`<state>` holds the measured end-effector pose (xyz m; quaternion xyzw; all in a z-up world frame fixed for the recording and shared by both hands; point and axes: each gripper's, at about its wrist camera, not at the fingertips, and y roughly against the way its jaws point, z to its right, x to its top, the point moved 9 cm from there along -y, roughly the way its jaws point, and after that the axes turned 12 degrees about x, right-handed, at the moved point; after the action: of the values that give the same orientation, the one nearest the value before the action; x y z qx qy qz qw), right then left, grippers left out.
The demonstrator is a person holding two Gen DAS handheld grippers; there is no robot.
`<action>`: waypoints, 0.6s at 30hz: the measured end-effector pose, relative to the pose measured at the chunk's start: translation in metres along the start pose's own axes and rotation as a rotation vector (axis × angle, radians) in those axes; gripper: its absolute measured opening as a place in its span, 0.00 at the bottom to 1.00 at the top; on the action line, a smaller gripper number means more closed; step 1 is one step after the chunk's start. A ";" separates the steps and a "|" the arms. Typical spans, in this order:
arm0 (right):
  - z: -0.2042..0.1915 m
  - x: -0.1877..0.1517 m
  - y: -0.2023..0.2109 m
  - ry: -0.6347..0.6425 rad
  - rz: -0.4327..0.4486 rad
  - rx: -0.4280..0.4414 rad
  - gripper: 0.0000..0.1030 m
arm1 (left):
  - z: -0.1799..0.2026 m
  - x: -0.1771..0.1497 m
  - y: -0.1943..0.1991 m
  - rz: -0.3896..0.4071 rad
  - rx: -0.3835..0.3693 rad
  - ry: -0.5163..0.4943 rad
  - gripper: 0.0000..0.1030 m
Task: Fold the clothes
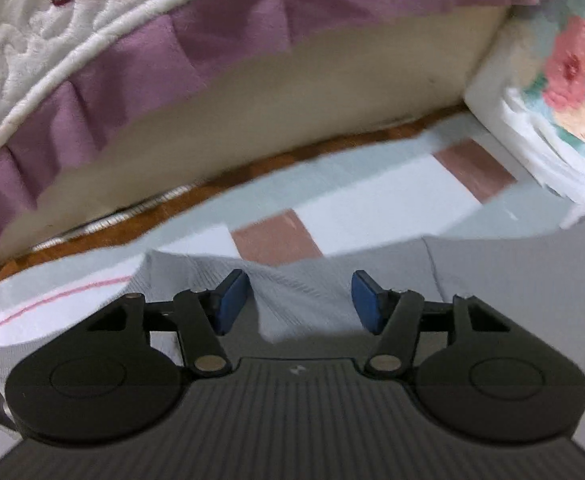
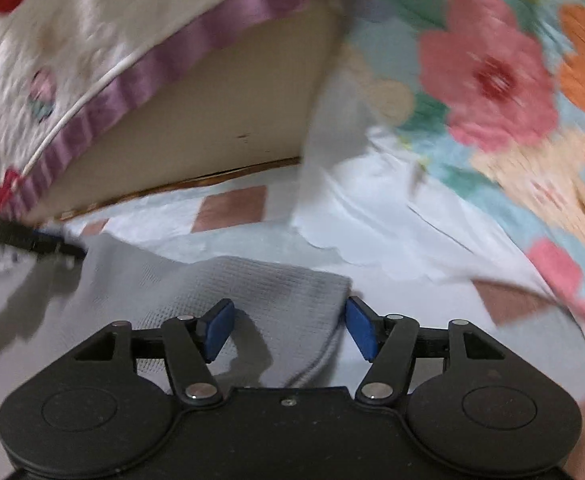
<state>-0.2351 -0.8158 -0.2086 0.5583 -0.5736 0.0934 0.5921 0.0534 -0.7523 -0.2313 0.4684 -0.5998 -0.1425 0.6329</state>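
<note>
A light grey waffle-knit garment [image 1: 492, 276] lies on a pale sheet with pink squares [image 1: 372, 200]. My left gripper [image 1: 299, 300] is open just above the garment's far edge, a raised fold of the cloth between its blue pads [image 1: 230, 300] without being pinched. In the right wrist view the same grey garment [image 2: 212, 284] ends in a rounded corner. My right gripper [image 2: 290, 328] hangs open over that corner, its right pad just past the cloth's edge. The other gripper [image 2: 28, 240] shows dark at the far left. Both views are motion-blurred.
A quilted white cover with a purple ruffle [image 1: 212, 40] hangs over a cream base [image 1: 292, 108] straight ahead. A floral blanket [image 2: 492, 80] with a white ruffled edge [image 2: 372, 220] is piled at the right. Brown flooring [image 1: 132, 216] shows along the base.
</note>
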 end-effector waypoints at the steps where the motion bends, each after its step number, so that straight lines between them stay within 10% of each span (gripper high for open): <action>1: -0.004 0.000 -0.004 0.040 0.002 -0.003 0.65 | 0.000 0.001 -0.002 0.014 0.013 -0.008 0.56; 2: -0.006 0.002 -0.005 0.058 -0.002 0.002 0.49 | 0.001 0.002 -0.002 0.023 0.017 -0.007 0.56; 3: -0.009 0.004 -0.006 0.076 -0.006 0.007 0.04 | 0.002 0.002 -0.002 0.024 0.019 -0.002 0.56; 18: 0.007 0.025 0.032 -0.043 0.106 -0.064 0.05 | -0.009 0.006 0.016 0.129 0.021 0.118 0.60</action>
<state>-0.2548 -0.8228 -0.1734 0.5096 -0.6177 0.0942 0.5915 0.0571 -0.7442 -0.2139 0.4431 -0.5917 -0.0675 0.6701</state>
